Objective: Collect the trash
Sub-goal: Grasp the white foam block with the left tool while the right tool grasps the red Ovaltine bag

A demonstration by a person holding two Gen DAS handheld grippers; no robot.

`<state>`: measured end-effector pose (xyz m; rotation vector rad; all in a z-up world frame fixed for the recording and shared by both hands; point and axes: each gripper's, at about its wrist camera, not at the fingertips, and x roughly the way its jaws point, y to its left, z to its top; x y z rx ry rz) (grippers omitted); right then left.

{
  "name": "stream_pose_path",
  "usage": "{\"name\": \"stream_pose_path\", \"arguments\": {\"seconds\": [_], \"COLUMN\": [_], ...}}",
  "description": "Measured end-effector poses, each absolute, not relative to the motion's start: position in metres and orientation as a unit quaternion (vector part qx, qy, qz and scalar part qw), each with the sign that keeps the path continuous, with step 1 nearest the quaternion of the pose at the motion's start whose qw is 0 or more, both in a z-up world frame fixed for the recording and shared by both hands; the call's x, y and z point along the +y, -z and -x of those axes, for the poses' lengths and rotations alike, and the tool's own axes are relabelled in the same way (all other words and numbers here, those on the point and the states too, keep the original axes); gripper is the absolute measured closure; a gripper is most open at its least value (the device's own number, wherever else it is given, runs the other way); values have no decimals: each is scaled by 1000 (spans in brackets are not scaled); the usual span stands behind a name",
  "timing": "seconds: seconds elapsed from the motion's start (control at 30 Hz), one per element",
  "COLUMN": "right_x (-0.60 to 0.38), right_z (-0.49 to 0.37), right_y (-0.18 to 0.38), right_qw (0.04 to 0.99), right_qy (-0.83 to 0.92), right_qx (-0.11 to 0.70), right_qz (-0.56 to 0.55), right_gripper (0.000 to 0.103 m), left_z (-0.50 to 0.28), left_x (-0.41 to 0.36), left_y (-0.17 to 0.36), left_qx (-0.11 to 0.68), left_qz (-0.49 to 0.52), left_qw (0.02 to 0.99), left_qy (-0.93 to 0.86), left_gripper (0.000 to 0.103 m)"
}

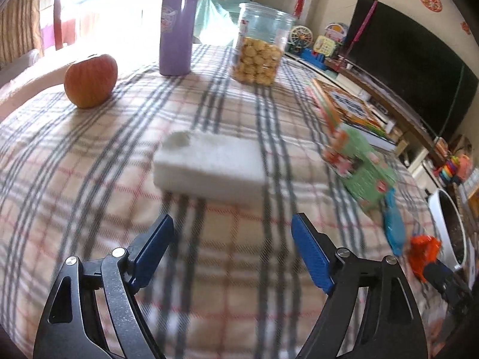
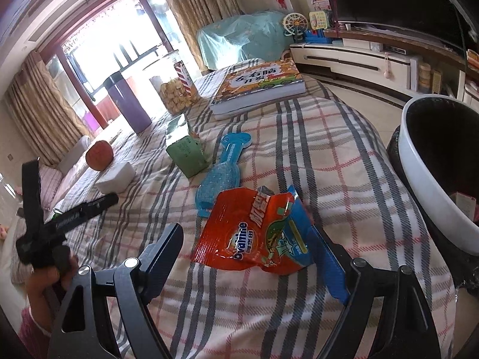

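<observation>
A white foam block (image 1: 209, 167) lies on the checked tablecloth (image 1: 89, 179), just ahead of my left gripper (image 1: 232, 220), which is open with nothing between its fingers. In the right wrist view an orange Ovaltine wrapper (image 2: 254, 236) lies crumpled between the fingers of my right gripper (image 2: 244, 230). That gripper is open; its blue right pad (image 2: 329, 266) sits at the wrapper's edge and the left finger stands apart. A blue plastic pack (image 2: 221, 173) and a green carton (image 2: 187, 152) lie beyond. A white bin with a black liner (image 2: 419, 179) stands beside the table at the right.
An apple (image 1: 89, 80), a purple bottle (image 1: 176, 27), a jar of biscuits (image 1: 260, 48) and a stack of books (image 2: 260, 86) stand toward the table's far side. A hand holds the left gripper (image 2: 60, 218) at the left. A TV cabinet (image 2: 359, 59) lines the right wall.
</observation>
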<state>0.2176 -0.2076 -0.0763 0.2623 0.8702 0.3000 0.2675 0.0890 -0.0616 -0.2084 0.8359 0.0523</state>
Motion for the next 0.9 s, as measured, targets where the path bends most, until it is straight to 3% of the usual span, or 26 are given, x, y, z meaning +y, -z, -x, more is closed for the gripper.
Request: {"name": "stream_pose_path", "arguments": {"seconds": [0.23,0.33,0.43,0.5,0.53,0.57,0.6,0.73,0.9], "right_x": [-208,-207,-209,-209,-209,-208,-208,-212,-219], "right_z": [-225,-225,-224,-222,-221,-220,-218,-211,-204], "right_y": [82,82,80,78,76,75,74,70,62], "right_qw": [888,889,889,889,889,889,889,889,891], "right_qy": [-135,-131,-140,-142,-145,-146,-147,-153,-155], "right_qx": [424,426,422,420,418,418,417,412,404], "right_qz": [-118,-107,-111,-113,-116,-117,-119,-127,-138], "right_gripper": [19,36,56,61,67,68,68,71,73], "left_z": [-297,-300,-298,-295,-294,-292,-291,-281,-264], "left_x": [94,93,95,97,96,95,93,83,69], "left_y": [70,71,70,69,68,68,68,66,60], "left_qx": [415,416,410,405,403,403,404,401,390], "left_qz": [82,77,84,89,89,87,84,75,75], "left_qw": [905,905,907,909,910,911,911,913,917], "left_qy": [-47,-49,-41,-34,-31,-26,-23,-2,26], "left_gripper": [18,20,33,38,49,52,63,82,85]}}
